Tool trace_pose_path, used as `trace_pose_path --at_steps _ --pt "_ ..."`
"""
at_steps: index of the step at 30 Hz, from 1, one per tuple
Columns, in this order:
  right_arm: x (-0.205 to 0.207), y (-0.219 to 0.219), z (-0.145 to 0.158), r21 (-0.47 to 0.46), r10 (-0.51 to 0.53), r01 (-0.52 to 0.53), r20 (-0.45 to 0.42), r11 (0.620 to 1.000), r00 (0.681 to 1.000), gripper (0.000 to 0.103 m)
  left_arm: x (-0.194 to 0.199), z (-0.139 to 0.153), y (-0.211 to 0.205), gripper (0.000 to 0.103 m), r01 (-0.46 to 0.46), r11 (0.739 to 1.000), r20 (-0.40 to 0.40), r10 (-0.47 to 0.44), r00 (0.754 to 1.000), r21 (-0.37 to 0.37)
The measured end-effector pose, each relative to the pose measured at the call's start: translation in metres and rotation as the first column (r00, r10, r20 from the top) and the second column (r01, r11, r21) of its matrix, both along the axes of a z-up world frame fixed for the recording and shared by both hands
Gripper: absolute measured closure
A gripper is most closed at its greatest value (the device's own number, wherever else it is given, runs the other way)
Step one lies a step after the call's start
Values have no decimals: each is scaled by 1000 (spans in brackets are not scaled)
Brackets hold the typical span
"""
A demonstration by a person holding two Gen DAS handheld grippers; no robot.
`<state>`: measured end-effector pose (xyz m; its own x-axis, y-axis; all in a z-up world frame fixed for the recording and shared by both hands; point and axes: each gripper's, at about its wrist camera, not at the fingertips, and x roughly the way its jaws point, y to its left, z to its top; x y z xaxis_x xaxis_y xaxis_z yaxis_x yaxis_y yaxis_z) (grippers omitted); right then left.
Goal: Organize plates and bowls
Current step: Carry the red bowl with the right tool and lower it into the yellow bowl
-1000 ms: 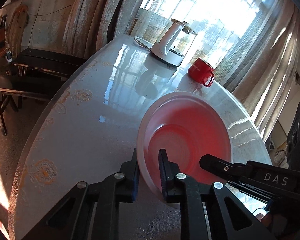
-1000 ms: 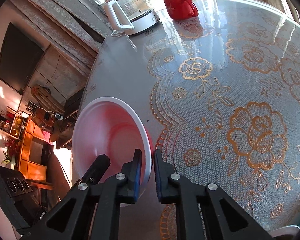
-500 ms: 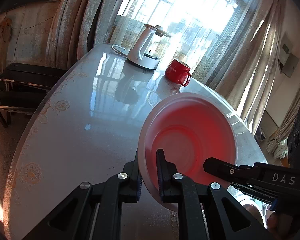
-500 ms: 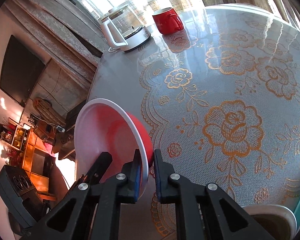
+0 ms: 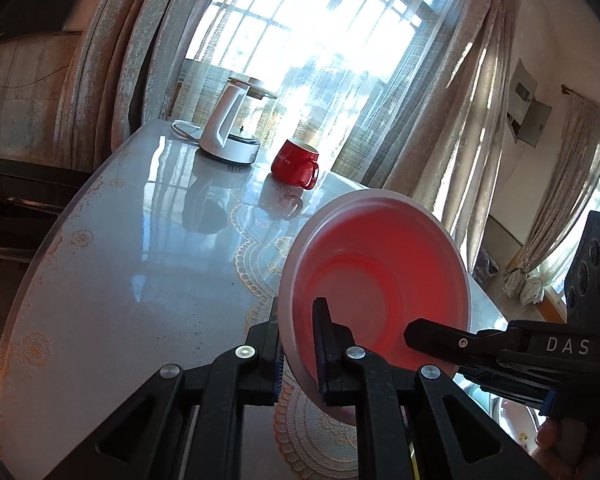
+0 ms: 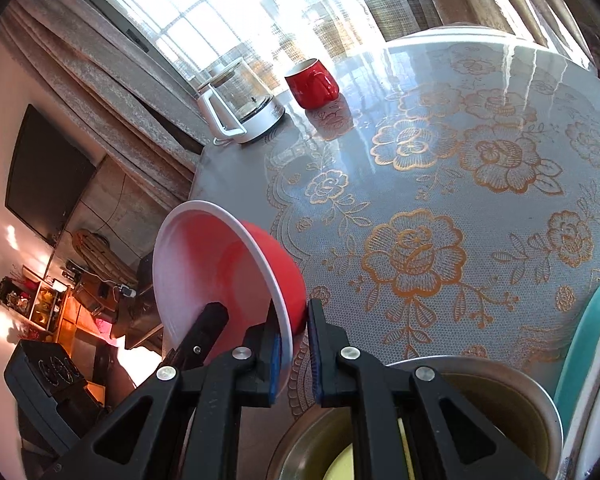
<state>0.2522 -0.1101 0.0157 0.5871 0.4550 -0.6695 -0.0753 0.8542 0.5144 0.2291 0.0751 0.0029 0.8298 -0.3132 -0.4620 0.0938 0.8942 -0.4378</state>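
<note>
A red bowl with a white rim (image 5: 376, 276) is held in the air above the table, tilted on edge. My left gripper (image 5: 298, 344) is shut on its near rim. My right gripper (image 6: 292, 344) is shut on the opposite rim of the same bowl (image 6: 228, 264). The right gripper's fingers (image 5: 436, 334) reach in from the right in the left wrist view. Below the right gripper sits a metal bowl (image 6: 500, 384) with a yellowish inside. A teal plate edge (image 6: 580, 332) and a white plate edge (image 6: 596, 392) show at the right.
A round table with a gold floral lace cloth (image 6: 440, 208) lies under the bowl. A red mug (image 5: 296, 162) and a white glass kettle (image 5: 232, 128) stand at the far edge by the curtained window. A dark bench (image 5: 16, 188) is at the left.
Both grippers have lifted the red bowl off the table and tilted it more upright, carrying it towards the near side. The metal bowl and plate edges have come into the right wrist view.
</note>
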Motion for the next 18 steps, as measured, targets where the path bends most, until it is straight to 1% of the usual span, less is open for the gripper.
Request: trace_pose_path --at_steps 6,10,15,18 --pt "-18 -16 6 24 -26 25 17 999 1000 91 -13 10 -11 90 56 998 56 -55 997 -7" --pt "-31 -27 13 25 -47 46 40 999 998 91 -21 15 -22 90 88 996 86 -89 992 24" --pt "-48 -40 19 25 -74 72 63 997 995 91 -30 20 -34 90 138 990 110 -141 984 30" --pt "-56 -48 22 26 -84 82 69 996 994 91 -35 22 -42 90 160 986 116 -164 980 50"
